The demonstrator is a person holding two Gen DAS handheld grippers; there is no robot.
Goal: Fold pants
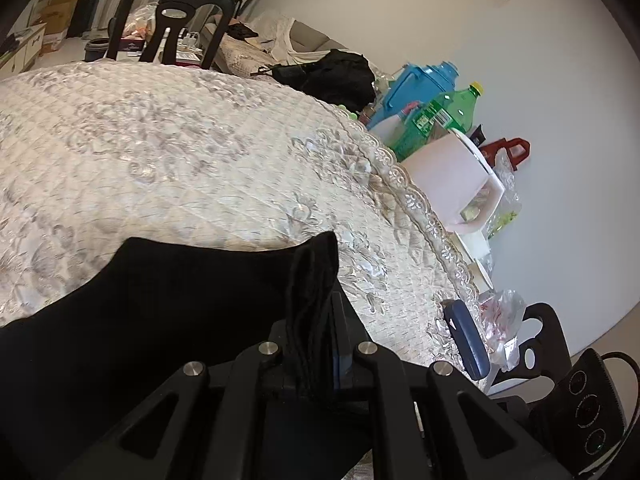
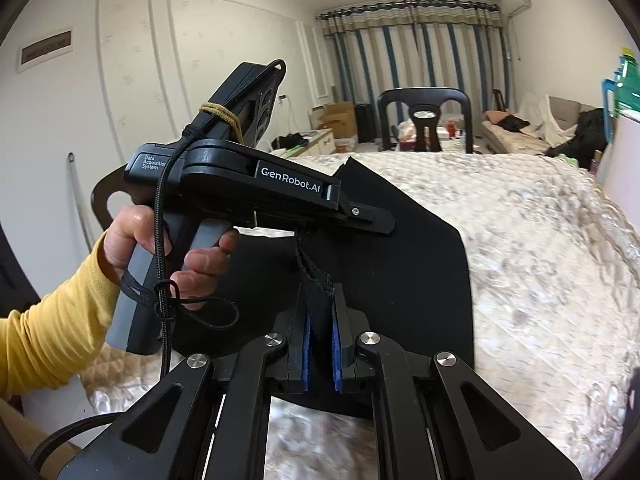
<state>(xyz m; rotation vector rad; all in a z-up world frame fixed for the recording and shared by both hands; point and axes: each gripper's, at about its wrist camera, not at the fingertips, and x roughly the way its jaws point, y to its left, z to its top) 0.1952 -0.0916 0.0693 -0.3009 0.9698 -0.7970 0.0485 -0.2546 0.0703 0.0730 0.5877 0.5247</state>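
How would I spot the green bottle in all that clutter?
Follow the quilted table to its lace edge by the white wall. In the clutter there, beside the blue jug, lies the green bottle. It alone is clear green plastic with a yellow cap.

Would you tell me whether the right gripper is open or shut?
Shut: the right gripper pinches a bunched edge of the black pants.

My left tool (image 1: 320, 332) and right tool (image 2: 320, 332) are both clamped on black cloth, my left hand (image 2: 168, 248) at nine o'clock gripping its handle.
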